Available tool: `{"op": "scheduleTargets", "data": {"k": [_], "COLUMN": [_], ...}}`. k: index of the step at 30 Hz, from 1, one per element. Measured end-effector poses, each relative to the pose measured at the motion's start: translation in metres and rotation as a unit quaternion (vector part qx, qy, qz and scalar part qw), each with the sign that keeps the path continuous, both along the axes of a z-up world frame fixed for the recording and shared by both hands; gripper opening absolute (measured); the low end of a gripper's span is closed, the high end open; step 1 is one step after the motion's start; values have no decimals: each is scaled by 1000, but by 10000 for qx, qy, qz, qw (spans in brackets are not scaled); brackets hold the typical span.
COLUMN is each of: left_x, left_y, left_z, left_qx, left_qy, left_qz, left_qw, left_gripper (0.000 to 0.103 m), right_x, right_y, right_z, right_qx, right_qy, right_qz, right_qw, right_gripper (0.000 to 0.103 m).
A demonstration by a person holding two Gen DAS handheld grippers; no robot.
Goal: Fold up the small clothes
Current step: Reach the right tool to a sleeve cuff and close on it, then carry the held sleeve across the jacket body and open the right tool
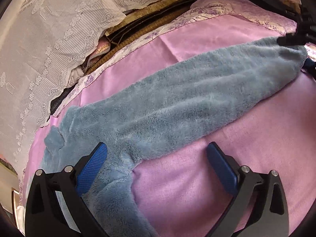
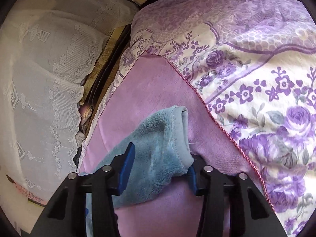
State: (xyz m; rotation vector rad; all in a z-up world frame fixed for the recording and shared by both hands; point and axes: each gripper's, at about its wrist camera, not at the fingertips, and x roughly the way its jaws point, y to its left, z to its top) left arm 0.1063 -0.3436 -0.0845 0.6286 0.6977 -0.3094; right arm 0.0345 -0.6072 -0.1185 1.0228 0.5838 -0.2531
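A blue fleece garment (image 1: 177,98) lies stretched across the pink sheet (image 1: 246,158), one long leg running to the upper right. My left gripper (image 1: 157,146) hovers open and wide where the legs fork; its left pad (image 1: 92,169) is over the fleece, its right pad (image 1: 221,167) over bare sheet. At the leg's far end my right gripper (image 1: 290,39) pinches the cuff. In the right wrist view that gripper (image 2: 161,158) is shut on the hemmed cuff (image 2: 156,138), which bunches between the pads and hides most of the right one.
A purple floral quilt (image 2: 256,79) is heaped at the right and far side of the sheet (image 2: 158,88). A white lace cloth (image 1: 39,49) covers furniture on the left, with a dark gap and a woven mat (image 1: 138,21) between it and the bed.
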Motion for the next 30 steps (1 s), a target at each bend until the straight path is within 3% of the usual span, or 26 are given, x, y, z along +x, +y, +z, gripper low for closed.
{"op": "scheduleTargets", "data": {"k": [1, 2, 3, 5, 7, 9, 11, 14, 22, 27, 30], "left_x": [2, 4, 5, 6, 3, 2, 3, 6, 32, 60, 69], "left_y": [1, 2, 3, 6, 11, 21, 34, 48, 84, 120, 141], "left_z": [0, -1, 0, 1, 5, 14, 26, 40, 63, 63, 69], "left_qx": [-65, -116, -191, -389, -615, -997, -1420, -1836, -2141, -2488, -2643], "left_qy": [54, 114, 162, 277, 324, 362, 436, 536, 548, 916, 893], "left_qz": [8, 18, 12, -71, -136, -193, -183, -135, 353, 657, 745], "left_qw": [10000, 9999, 9997, 9988, 9975, 9942, 9887, 9814, 9746, 9620, 9574], "left_gripper": [99, 99, 98, 84, 79, 79, 93, 96, 96, 96, 96], "right_x": [1, 1, 1, 0, -6, -11, -14, -12, 21, 36, 49], "right_y": [-1, -3, -5, -5, 1, 8, 23, 54, 166, 228, 258], "right_z": [-3, -5, -6, -4, 3, 16, 37, 67, 110, 125, 126], "right_qx": [-84, -98, -43, -60, -177, -230, -541, -1109, -1852, -1887, -1796], "right_qy": [47, 42, -35, -134, -213, -441, -632, -832, -1156, -1390, -1427], "right_qz": [-35, -45, -31, -24, -53, -72, 5, 171, 1300, 1831, 2026], "right_qw": [9999, 9999, 10000, 9999, 9996, 9987, 9965, 9902, 9672, 9548, 9520], "right_gripper": [19, 15, 15, 14, 14, 14, 14, 14, 14, 14, 14]}}
